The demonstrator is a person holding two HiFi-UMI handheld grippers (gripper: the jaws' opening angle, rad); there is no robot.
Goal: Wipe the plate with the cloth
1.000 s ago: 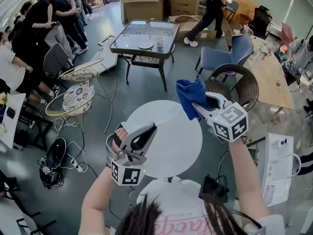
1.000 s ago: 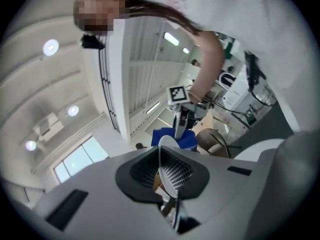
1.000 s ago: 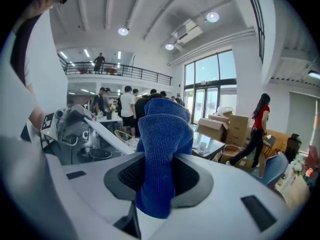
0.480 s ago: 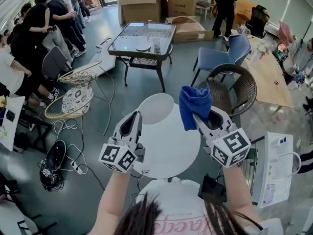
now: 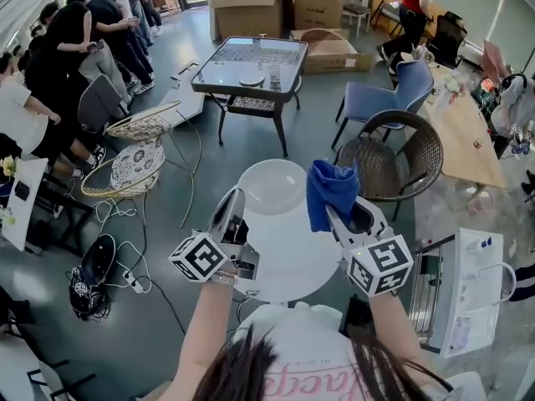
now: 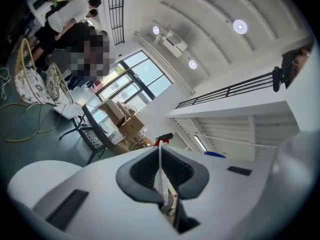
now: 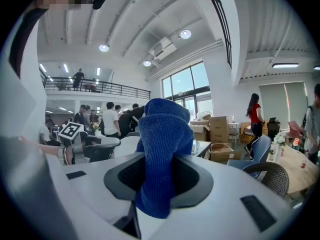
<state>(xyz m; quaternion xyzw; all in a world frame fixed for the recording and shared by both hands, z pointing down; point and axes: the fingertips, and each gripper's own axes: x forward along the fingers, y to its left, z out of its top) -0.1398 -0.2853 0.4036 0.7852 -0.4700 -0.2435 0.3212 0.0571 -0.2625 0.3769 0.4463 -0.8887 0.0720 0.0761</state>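
Two things are in your grip, one per side. The plate (image 5: 272, 186) is stiff, smooth and breakable, and its slick rim could slip. You have it by the near rim, which suits, since that leaves the face free for wiping. It lies roughly level at the far edge of the round bench (image 5: 292, 261); I cannot tell whether it rests there or hangs just above. The cloth (image 5: 332, 189) is soft, light and limp. Hold it by a bunch, as you do, with a good wad standing out past the tips.

Your left hand-held gripper (image 5: 236, 197) is almost closed, clamped on the thin plate rim, which shows edge-on between its jaws. Your right hand-held gripper (image 5: 336, 213) is clamped on the blue cloth, just beside the plate's right rim. I cannot tell whether cloth and plate touch.
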